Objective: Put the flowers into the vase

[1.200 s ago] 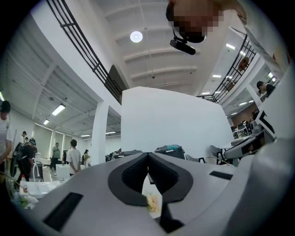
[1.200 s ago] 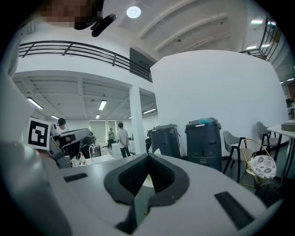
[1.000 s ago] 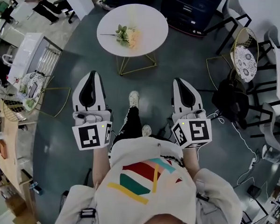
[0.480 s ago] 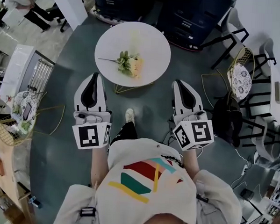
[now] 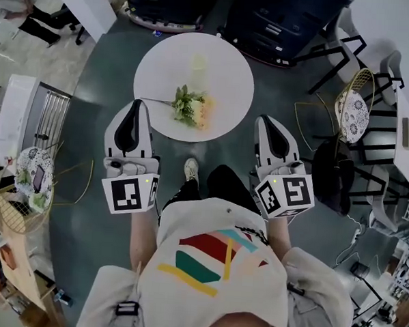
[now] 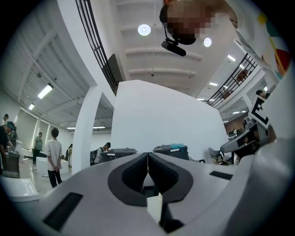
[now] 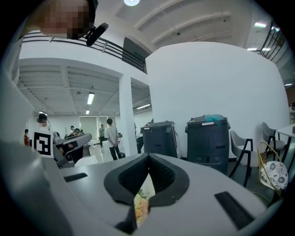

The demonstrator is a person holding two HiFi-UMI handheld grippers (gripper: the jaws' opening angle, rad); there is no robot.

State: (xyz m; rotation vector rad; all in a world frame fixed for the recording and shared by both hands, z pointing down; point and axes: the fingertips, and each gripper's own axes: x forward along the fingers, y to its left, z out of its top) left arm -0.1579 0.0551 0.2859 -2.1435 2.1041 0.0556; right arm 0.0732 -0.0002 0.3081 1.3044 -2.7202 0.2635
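Observation:
A bunch of flowers point(image 5: 191, 107) with green leaves and peach blooms lies on its side on the round white table point(image 5: 226, 72). A pale, glassy vase point(image 5: 198, 62) stands behind it, faint against the tabletop. My left gripper point(image 5: 134, 103) is shut and empty, with its tip at the table's near left edge. My right gripper point(image 5: 264, 119) is also shut and empty, just off the table's near right edge. In the right gripper view the flowers point(image 7: 142, 205) peek through the slot under the shut jaws point(image 7: 148, 156). The left gripper view shows its shut jaws point(image 6: 148, 154) in front of a white wall.
Dark bins point(image 5: 283, 23) stand behind the table. At the right are a gold wire chair point(image 5: 354, 106), black chairs and a dark bag point(image 5: 334, 159). A wire basket chair point(image 5: 25, 184) stands at the left. My shoe point(image 5: 190, 169) is under the table's near edge. People stand far off.
The table and flowers have come much nearer, from well ahead of the grippers to level with their tips. Both grippers stay shut and side by side.

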